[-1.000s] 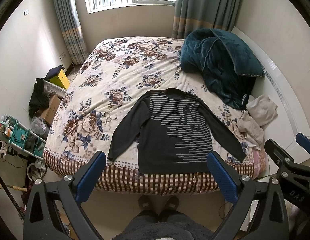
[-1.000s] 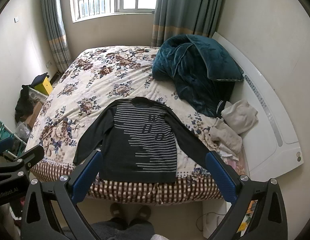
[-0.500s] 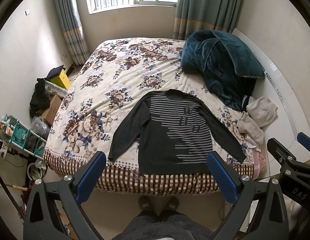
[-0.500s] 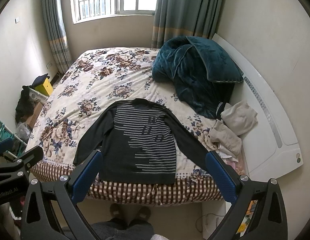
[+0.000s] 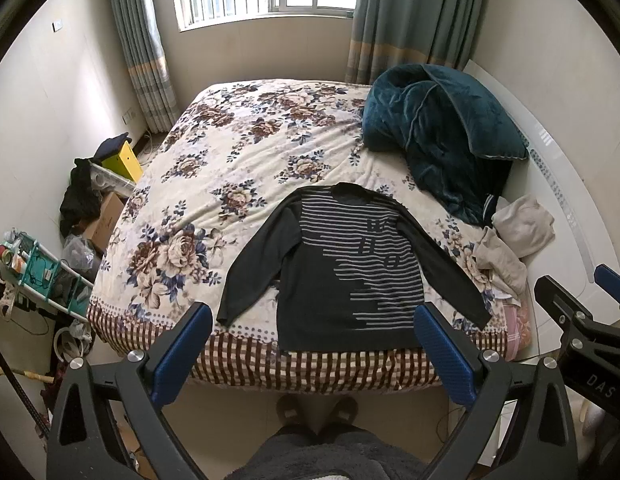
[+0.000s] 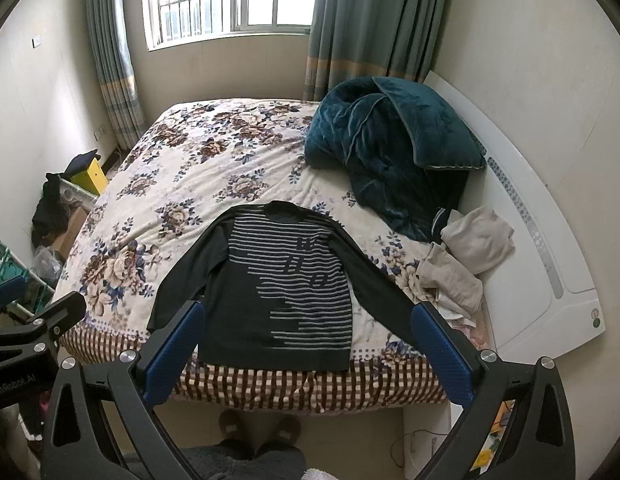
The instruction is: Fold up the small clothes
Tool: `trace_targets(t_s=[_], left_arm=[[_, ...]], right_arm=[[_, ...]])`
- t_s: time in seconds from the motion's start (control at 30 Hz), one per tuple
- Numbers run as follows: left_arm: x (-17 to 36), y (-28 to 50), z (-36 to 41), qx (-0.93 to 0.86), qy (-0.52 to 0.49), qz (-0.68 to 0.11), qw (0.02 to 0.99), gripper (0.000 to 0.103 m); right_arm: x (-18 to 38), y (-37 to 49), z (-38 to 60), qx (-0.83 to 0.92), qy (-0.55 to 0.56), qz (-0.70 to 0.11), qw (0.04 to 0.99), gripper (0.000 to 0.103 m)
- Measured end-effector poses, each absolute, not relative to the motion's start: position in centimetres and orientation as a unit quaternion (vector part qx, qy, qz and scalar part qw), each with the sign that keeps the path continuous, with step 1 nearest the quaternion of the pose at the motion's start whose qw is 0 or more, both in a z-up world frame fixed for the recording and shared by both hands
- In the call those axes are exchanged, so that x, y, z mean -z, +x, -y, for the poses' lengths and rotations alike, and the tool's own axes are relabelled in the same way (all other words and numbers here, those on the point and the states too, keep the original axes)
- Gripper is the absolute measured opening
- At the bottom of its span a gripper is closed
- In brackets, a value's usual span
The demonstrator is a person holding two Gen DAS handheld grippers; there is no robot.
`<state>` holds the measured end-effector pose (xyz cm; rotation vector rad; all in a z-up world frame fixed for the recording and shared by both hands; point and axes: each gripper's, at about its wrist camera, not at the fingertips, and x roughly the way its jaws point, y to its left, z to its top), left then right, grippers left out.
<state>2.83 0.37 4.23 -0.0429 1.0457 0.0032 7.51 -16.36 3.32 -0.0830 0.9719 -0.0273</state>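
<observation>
Left wrist view: I count one dark striped sweater [image 5: 342,276] on the bed [image 5: 238,168], two beige garments [image 5: 510,240]; my left gripper [image 5: 314,356] and right gripper [image 6: 306,352] both gape wide, holding nothing.

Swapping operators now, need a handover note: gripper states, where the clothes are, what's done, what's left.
Left gripper: open, empty, held off the foot of the bed.
Right gripper: open, empty, at the same standoff.
Dark striped sweater: spread flat, front up, at the near edge of the bed, both sleeves angled out, hem toward you.
Beige clothes: crumpled heap to the sweater's right, beside the teal blanket.
Done: sweater laid out; no fold made.
Left: fold sleeves in, fold the body, then probably the beige pile.
</observation>
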Motion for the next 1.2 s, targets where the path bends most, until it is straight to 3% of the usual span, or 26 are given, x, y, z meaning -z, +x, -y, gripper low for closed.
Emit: trace_targets(t_s=[0.33,0.6,0.9,1.2], left_arm=[[-3.9,2.7,-0.5,0.002,-0.018,-0.499,0.866,0.103],[0.0,6.9,-1.0,-0.006,0.011,-0.483,0.876,0.103],[10.9,14.3,2.3,0.018,0.058,-0.516,0.854,0.103],[25.1,20.7,9.2,-0.002,0.106,-0.596,0.796,0.103]], right_arm=[[-3.2,7.2,16.4,0.013,-0.038,-0.467,0.883,0.103],[-2.4,9.9,17.4,0.049,0.003,-0.487,0.872,0.103],[9.1,15.1,27.5,0.192,0.107,-0.523,0.823,0.103],[27.2,15.0,47.4,0.338,0.256,-0.555,0.716,0.103]])
